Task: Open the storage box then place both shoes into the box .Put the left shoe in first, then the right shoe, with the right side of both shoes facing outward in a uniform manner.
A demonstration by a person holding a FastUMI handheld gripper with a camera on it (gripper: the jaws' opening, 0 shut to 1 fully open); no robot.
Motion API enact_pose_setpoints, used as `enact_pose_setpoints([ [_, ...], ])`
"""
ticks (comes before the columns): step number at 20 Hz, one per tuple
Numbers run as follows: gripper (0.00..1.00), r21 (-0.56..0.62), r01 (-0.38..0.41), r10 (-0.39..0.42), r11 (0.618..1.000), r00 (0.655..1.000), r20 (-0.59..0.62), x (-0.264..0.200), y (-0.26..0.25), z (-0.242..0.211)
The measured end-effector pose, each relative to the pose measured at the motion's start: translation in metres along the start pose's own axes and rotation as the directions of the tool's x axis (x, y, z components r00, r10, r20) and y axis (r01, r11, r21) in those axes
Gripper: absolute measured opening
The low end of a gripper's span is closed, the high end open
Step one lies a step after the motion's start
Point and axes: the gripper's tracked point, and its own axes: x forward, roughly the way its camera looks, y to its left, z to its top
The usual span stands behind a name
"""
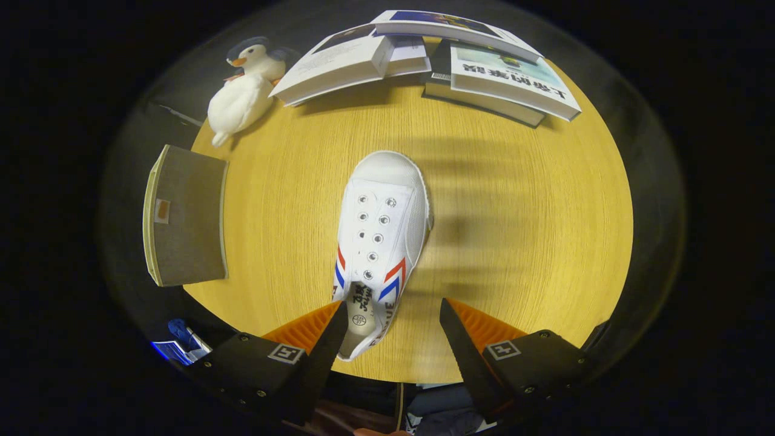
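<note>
A white canvas shoe [380, 242] with red and blue stripes lies on the wooden table [514, 242], toe pointing away from me. My gripper [393, 327] is open above the shoe's heel end. One finger [330, 345] overlaps the shoe's opening; the other finger [460, 339] stands off to the shoe's side, over bare table. A grey box-like thing with a pale edge [184, 218] sits at the table's left edge, beyond and left of the fingers; I cannot tell whether it is open.
A white plush duck [245, 91] rests at the far left of the table. Several books [436, 60] are stacked along the far edge. A small blue and white item [178, 345] lies below the table's edge beside the left finger.
</note>
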Motion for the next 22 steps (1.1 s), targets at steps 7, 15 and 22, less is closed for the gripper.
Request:
enact_pose_setpoints([
  [7, 0.83, -0.056, 0.077, -0.078, 0.995, 0.997, -0.022, 0.030, -0.007, 0.011],
  [15, 0.12, -0.111, 0.135, -0.137, 0.985, 0.991, -0.007, 0.054, -0.014, 0.006],
  [22, 0.03, 0.019, 0.020, -0.020, 1.000, 0.999, -0.037, 0.024, -0.002, 0.002],
])
